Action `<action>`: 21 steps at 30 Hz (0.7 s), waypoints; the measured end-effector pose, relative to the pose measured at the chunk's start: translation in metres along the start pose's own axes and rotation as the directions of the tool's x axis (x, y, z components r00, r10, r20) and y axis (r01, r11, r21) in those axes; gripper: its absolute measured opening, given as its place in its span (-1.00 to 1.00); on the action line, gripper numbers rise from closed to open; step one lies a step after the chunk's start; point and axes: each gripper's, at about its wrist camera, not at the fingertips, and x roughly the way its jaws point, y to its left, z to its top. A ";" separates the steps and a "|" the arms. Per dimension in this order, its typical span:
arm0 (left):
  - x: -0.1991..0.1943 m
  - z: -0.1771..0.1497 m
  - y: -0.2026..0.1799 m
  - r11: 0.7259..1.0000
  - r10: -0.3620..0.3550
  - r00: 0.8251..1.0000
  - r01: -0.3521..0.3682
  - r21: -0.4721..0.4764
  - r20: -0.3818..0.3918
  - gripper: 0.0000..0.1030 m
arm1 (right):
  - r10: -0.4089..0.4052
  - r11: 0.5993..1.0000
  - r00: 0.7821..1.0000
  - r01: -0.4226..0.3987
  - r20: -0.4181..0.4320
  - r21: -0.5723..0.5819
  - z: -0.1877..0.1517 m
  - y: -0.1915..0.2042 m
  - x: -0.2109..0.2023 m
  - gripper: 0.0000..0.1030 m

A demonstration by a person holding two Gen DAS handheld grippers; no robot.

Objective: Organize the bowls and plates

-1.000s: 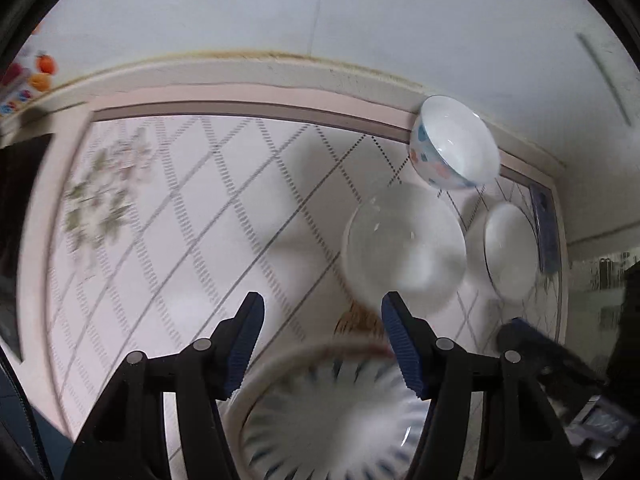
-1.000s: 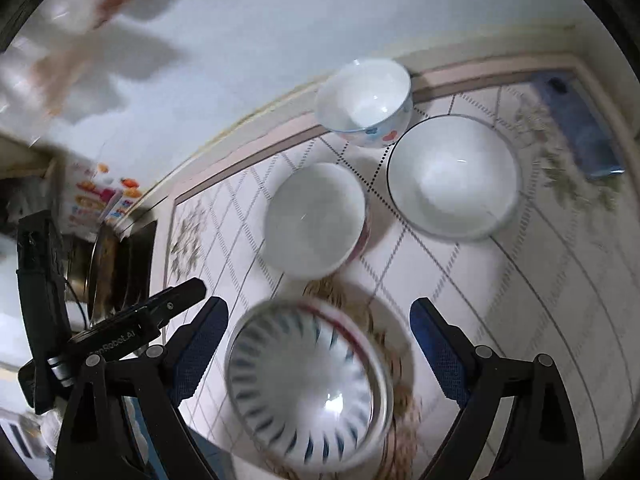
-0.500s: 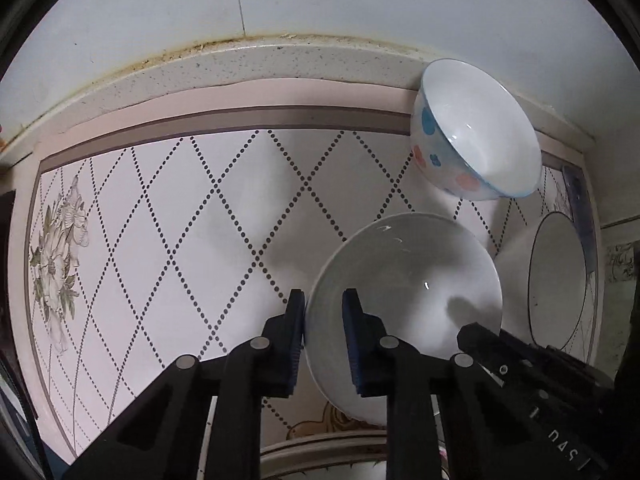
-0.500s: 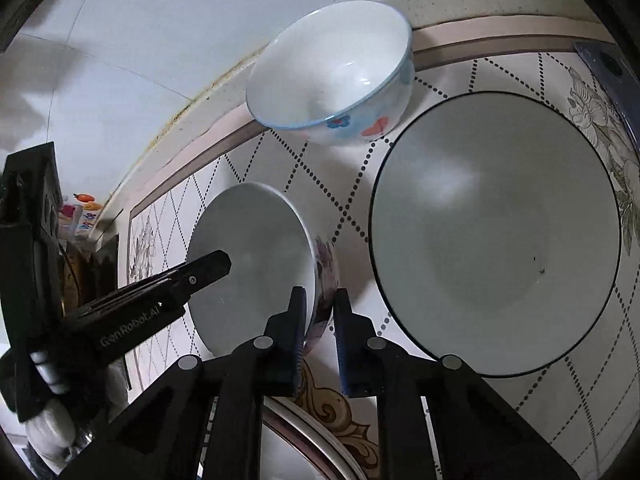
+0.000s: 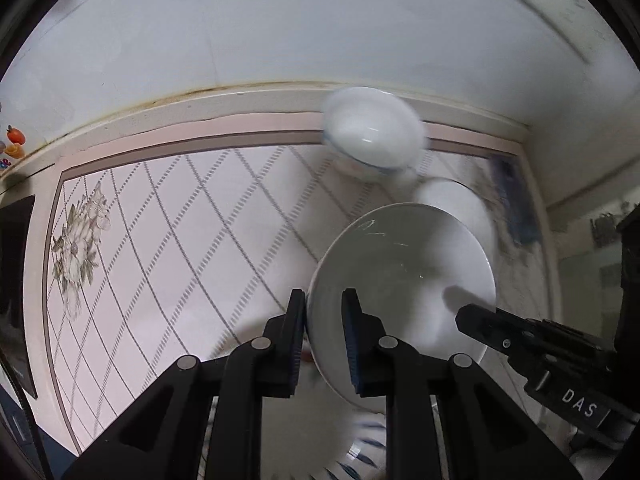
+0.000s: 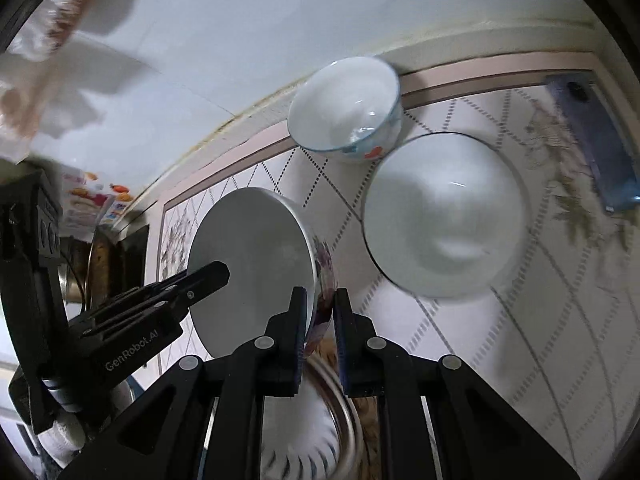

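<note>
both grippers pinch the white bowl's rim

to our left the tabletop [image 5: 168, 216] runs bare up to its pink border and the wall [image 5: 280, 20]; to our right the room is tight. a small patterned bowl [image 6: 348, 108] sits against the back border, just beside a wide white dish [image 6: 444, 216], and a blue phone [image 6: 592, 140] lies past the dish near the right edge. a striped plate [image 6: 304, 444] shows below, blurred.

our left gripper [image 5: 322, 340] is closed on the near rim of the white bowl [image 5: 404, 280], one finger inside and one outside. our right gripper [image 6: 320, 320] is closed on the opposite rim, beside the bowl's floral outer side. the bowl sits tilted between the two; we cannot tell whether it touches the tabletop.

the tabletop carries a dotted diamond pattern with a flower print [image 5: 78, 240] at the far left. fruit stickers [image 5: 14, 142] show at the wall's left edge.
</note>
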 end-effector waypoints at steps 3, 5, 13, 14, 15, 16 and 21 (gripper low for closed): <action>-0.002 -0.014 -0.025 0.999 -0.034 0.999 0.034 0.028 -0.008 -0.69 | -0.008 1.000 1.000 0.008 0.006 0.011 -0.024 -0.014 -0.029 -0.71; 0.000 -0.026 -0.037 0.997 -0.050 0.998 0.051 0.050 -0.026 -0.69 | -0.015 1.000 1.000 0.015 0.004 0.026 -0.039 -0.027 -0.044 -0.71; 0.042 -0.065 -0.082 0.992 -0.088 0.989 0.097 0.079 -0.118 -0.69 | -0.070 0.993 0.997 0.071 -0.014 0.089 -0.091 -0.096 -0.068 -0.71; 0.046 -0.069 -0.085 0.992 -0.086 0.988 0.096 0.081 -0.125 -0.69 | -0.073 0.992 0.997 0.075 -0.020 0.100 -0.096 -0.105 -0.066 -0.71; 0.052 -0.072 -0.089 0.992 -0.080 0.988 0.092 0.091 -0.133 -0.69 | -0.076 0.992 0.997 0.078 -0.022 0.104 -0.097 -0.110 -0.063 -0.71; 0.057 -0.075 -0.092 0.991 -0.072 0.988 0.086 0.100 -0.140 -0.69 | -0.080 0.991 0.997 0.082 -0.024 0.109 -0.100 -0.115 -0.061 -0.71; 0.077 -0.087 -0.099 0.991 -0.047 0.984 0.067 0.116 -0.173 -0.69 | -0.087 0.987 0.995 0.092 -0.045 0.129 -0.113 -0.134 -0.051 -0.71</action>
